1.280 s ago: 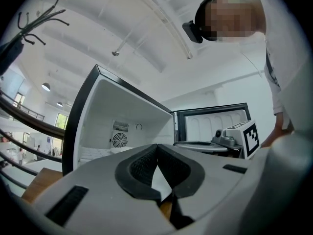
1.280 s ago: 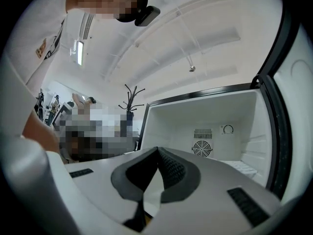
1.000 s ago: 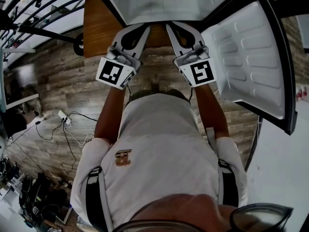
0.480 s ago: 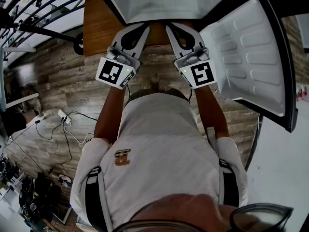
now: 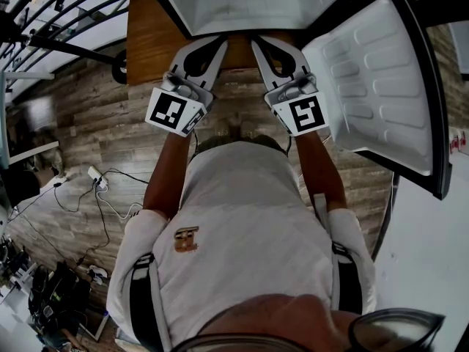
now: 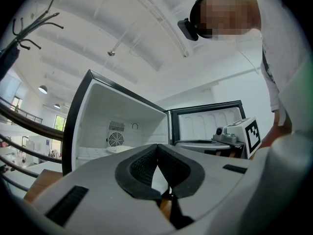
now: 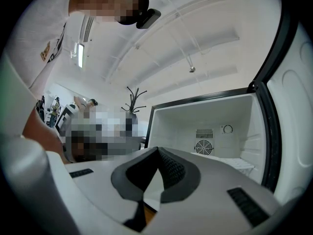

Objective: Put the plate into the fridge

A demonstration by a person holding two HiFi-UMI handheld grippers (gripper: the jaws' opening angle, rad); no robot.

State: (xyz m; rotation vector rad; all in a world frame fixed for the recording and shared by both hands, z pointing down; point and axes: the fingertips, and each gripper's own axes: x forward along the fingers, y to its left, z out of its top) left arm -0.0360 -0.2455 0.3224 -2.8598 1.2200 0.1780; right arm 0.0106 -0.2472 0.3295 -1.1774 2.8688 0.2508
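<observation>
The left gripper [image 6: 157, 146] and right gripper [image 7: 157, 150], 2 sets of fingers clenched on nothing, hang just before the open fridge [image 5: 242, 6], where the white plate [image 6: 115, 150] lies on its wire shelf [image 7: 239, 163], the door [image 5: 374, 86] swung wide at right, a wooden desk [image 5: 150, 35] at left.

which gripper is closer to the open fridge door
The right gripper: it sits on the side of the swung-open fridge door, just beside its white inner panel. The left gripper is farther off, beyond the right one.
</observation>
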